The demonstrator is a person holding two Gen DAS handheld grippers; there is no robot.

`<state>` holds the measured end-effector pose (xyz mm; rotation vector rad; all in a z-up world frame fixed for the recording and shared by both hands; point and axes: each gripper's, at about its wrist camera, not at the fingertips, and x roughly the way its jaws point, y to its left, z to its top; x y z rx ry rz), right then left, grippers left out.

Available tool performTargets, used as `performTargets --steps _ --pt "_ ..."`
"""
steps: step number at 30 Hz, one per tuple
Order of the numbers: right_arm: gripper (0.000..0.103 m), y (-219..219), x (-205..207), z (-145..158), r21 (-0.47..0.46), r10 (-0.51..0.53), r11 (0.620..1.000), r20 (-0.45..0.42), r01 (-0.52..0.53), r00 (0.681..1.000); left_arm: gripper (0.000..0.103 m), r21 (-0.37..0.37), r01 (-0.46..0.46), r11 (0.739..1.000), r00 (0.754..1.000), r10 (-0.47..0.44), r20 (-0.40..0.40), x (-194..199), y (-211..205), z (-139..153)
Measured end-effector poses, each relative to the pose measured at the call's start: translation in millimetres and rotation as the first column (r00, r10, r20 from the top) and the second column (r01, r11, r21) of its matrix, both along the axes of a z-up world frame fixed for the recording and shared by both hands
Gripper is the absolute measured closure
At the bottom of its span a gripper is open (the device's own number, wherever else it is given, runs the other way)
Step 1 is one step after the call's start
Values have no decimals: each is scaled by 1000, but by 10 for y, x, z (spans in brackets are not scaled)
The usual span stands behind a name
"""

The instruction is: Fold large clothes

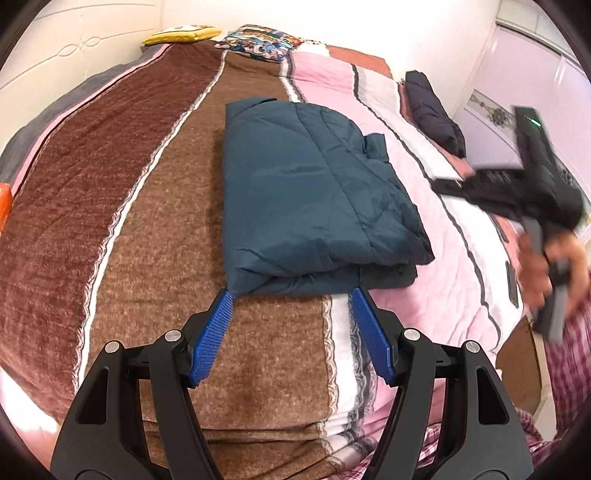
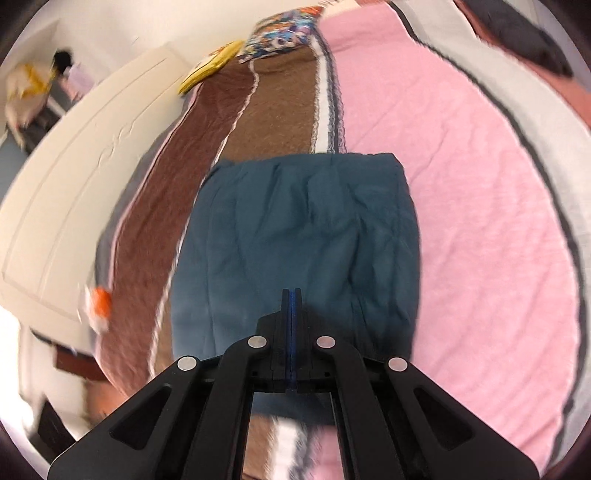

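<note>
A teal puffer jacket (image 1: 314,192) lies folded into a thick rectangle on the striped bed blanket (image 1: 147,184). My left gripper (image 1: 291,295) hovers at the jacket's near edge, open, with nothing between its blue pads (image 1: 212,339). In the right wrist view the same jacket (image 2: 299,240) fills the middle, and my right gripper (image 2: 291,291) hangs above its near part, shut, with nothing in it. The left wrist view shows the right gripper (image 1: 447,184) blurred at the right, off the jacket, in a person's hand (image 1: 554,266).
A dark navy jacket (image 1: 434,110) lies at the bed's far right edge. A yellow pillow (image 1: 181,35) and a colourful pillow (image 1: 258,40) sit at the far end. A white panelled board (image 2: 74,192) runs along the left side. An orange item (image 2: 99,302) lies at the left edge.
</note>
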<state>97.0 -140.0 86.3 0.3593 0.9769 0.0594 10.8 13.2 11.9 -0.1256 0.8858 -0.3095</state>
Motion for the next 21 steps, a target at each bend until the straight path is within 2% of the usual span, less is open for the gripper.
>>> performTargets --steps 1,4,9,15,18,21 --pt "93 42 -123 -5 -22 0 1000 7 0 1000 36 4 5 1000 1000 -5 -4 -1 -5 -4" --pt "89 143 -547 -98 -51 -17 999 7 17 1000 36 10 6 1000 1000 -6 -29 16 -19 -35" --pt "89 275 -1020 -436 -14 -48 999 -90 47 995 36 38 4 999 998 -1 -69 -16 -95 -79" --pt "89 350 -1229 -673 -16 -55 998 -147 53 988 36 93 -18 996 997 25 -78 -156 -223 -65" --pt "81 366 -1257 -739 -61 -63 997 -158 54 985 36 101 -43 994 995 52 -90 -214 -295 -96" --pt "81 362 -1297 -797 -75 -59 996 -157 48 986 36 120 -65 991 992 78 -104 -260 -399 -153"
